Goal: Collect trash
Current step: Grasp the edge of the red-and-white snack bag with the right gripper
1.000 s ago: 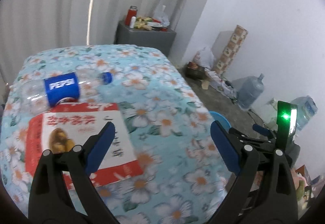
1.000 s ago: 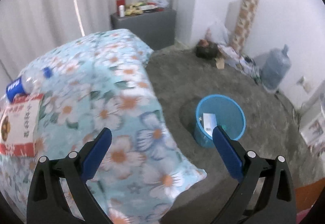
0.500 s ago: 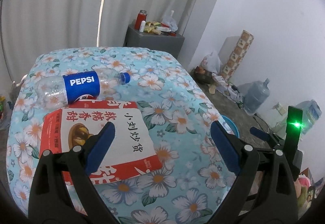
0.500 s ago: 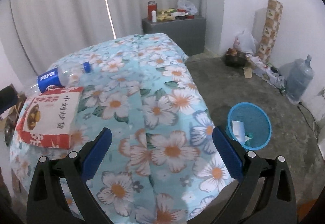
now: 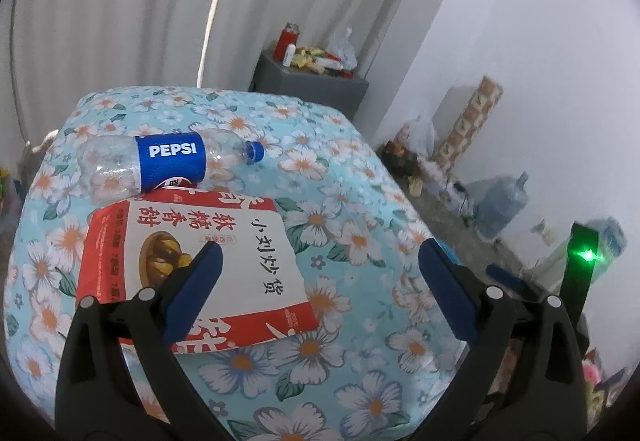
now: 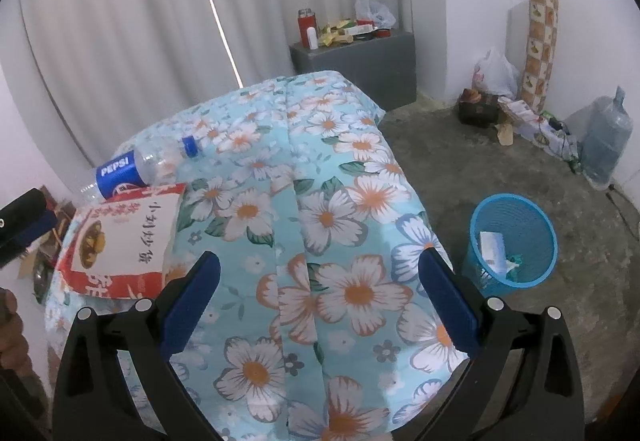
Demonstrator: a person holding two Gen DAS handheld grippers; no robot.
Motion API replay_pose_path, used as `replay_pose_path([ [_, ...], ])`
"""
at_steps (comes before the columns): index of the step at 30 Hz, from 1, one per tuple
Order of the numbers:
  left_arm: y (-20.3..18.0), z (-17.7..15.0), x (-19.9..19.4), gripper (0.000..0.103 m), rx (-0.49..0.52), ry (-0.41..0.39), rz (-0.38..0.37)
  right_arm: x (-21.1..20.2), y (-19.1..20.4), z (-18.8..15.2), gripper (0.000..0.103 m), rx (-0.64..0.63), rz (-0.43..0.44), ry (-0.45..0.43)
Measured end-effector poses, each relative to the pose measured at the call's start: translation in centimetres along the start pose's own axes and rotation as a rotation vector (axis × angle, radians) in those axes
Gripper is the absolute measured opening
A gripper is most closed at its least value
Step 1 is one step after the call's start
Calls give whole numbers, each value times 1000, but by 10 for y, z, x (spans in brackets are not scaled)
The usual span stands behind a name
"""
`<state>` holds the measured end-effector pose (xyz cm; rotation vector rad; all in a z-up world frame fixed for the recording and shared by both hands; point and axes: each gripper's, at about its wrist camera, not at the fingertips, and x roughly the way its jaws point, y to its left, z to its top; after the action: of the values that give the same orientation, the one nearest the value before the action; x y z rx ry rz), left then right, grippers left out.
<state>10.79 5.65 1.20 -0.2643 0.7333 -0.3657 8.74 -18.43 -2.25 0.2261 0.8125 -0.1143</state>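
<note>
On the flower-print cloth point(image 5: 348, 241) that drapes the counter, two pieces of trash lie close together toward its left side: an empty Pepsi bottle point(image 5: 168, 161) on its side, blue cap pointing toward the right edge, and a flat red-and-white snack bag point(image 5: 192, 265) just in front of it. The bag's far edge touches or slightly tucks under the bottle's label; the fisheye view does not make clear which. The left gripper point(image 5: 320, 281) hovers above the counter with its blue-padded jaws spread wide and nothing between them; its left finger overlaps the bag in the left wrist view, but whether it touches the bag cannot be told. The right gripper point(image 6: 320, 289) is likewise spread wide and empty, held over the near right part of the cloth, well apart from the bottle point(image 6: 140, 167) and the bag point(image 6: 120, 241). On the grey floor beside the counter's right edge stands a blue mesh wastebasket point(image 6: 516, 273) with a few scraps of paper already inside. Against the far wall a grey cabinet point(image 6: 360, 61) carries a red flask and small clutter, and a large water jug point(image 6: 608, 145) sits near the right wall. White curtains point(image 6: 140, 21) hang behind the counter.
</note>
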Motion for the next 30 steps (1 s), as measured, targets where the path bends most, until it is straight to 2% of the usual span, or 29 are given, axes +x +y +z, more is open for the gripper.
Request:
replay_pose_path([
  [5,14,-7,-14,94,-64,-47,5,5,-7,1,96,66,96,44],
  [11,43,-20,-24,94,-89,-67,-4,33,11,-4,96,113,293,190],
  [16,71,-25,-27,94,-122,-59,60,59,41,-10,84,142,459,303],
  [20,100,-23,-29,94,-175,-51,104,78,65,-12,76,145,543,375],
  [22,115,-22,-27,94,-209,-41,127,89,77,-14,75,140,558,406],
  [24,132,-20,-20,94,-249,-27,156,98,84,-14,70,139,555,432],
  [27,157,-20,-2,94,-312,45,179,112,90,-15,62,163,558,473],
  [30,176,-24,16,94,-395,95,128,118,92,-15,53,178,566,486],
])
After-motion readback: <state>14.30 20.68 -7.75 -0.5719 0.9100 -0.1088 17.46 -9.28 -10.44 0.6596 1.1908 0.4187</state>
